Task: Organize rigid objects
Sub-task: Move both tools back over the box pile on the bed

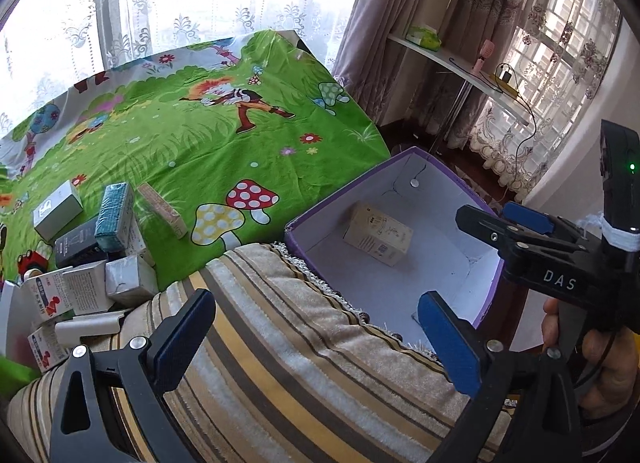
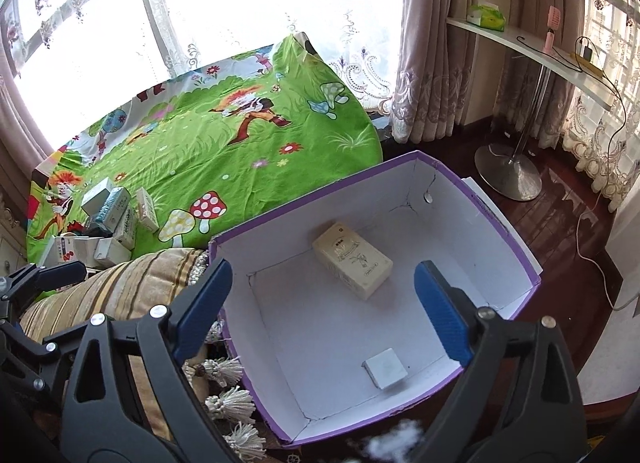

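A purple cardboard box (image 2: 496, 223) with a white inside stands on the floor beside the bed. A cream carton (image 2: 352, 259) lies in its middle and a small white square box (image 2: 386, 373) sits near its front wall. My right gripper (image 2: 322, 313) hangs open above the box with nothing between its fingers. My left gripper (image 1: 316, 343) is open and empty over a striped cushion (image 1: 280, 343). A pile of several small cartons (image 1: 92, 255) rests on the green cartoon bedsheet (image 1: 208, 143). In the left wrist view the cream carton (image 1: 378, 239) shows inside the box, and the right gripper (image 1: 500, 221) is over its right rim.
The striped cushion (image 2: 120, 283), with tassels, lies between the carton pile (image 2: 108, 219) and the purple box. A white shelf on a metal stand (image 2: 508, 179) stands at the right over a dark wooden floor, with a white cable (image 2: 596, 263). Curtains hang behind.
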`<action>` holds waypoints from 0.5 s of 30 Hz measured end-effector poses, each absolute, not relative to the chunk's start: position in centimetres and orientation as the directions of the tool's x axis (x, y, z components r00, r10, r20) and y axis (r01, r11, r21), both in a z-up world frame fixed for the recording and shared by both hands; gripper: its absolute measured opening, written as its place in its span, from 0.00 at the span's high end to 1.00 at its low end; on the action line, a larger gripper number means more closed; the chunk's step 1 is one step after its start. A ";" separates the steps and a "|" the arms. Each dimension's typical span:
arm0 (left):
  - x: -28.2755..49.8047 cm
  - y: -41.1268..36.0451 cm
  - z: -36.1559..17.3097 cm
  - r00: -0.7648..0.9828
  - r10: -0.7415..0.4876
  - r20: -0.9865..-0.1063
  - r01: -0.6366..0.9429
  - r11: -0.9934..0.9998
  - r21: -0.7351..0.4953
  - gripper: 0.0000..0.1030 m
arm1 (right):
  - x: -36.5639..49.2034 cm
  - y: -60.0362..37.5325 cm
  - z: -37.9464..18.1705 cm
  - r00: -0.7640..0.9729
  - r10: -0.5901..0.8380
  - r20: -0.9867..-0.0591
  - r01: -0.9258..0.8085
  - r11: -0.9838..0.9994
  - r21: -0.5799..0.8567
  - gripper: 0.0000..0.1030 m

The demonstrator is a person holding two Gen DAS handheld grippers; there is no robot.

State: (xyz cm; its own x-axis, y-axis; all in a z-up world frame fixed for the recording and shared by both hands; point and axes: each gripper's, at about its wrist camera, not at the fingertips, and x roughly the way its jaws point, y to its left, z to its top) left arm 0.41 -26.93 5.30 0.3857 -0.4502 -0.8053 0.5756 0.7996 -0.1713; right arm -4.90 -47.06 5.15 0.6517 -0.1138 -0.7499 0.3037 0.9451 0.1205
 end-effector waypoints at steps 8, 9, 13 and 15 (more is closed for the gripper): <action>0.5 -22.7 5.8 0.435 -0.457 -0.776 0.509 0.835 -0.206 0.05 | -4.5 -44.0 6.2 0.693 -0.014 -0.721 0.179 0.972 0.153 0.09; 0.5 -21.8 5.9 0.445 -0.454 -0.772 0.496 0.843 -0.209 0.05 | -4.4 -43.7 6.2 0.692 0.004 -0.721 0.164 0.973 0.163 0.09; 0.6 -18.2 6.1 0.486 -0.436 -0.758 0.450 0.868 -0.210 0.05 | -3.8 -42.5 6.1 0.681 0.014 -0.732 0.142 0.978 0.152 0.09; 0.6 -16.1 6.2 0.513 -0.414 -0.752 0.415 0.886 -0.204 0.05 | -3.5 -42.2 6.0 0.677 0.025 -0.736 0.136 0.978 0.158 0.09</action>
State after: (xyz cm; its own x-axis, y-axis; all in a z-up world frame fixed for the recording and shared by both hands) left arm 0.65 -16.15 6.21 0.5125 -0.4137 -0.7525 0.4154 0.8864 -0.2044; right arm -3.50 -42.20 5.98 0.6771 0.0245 -0.7355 0.1363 0.9780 0.1581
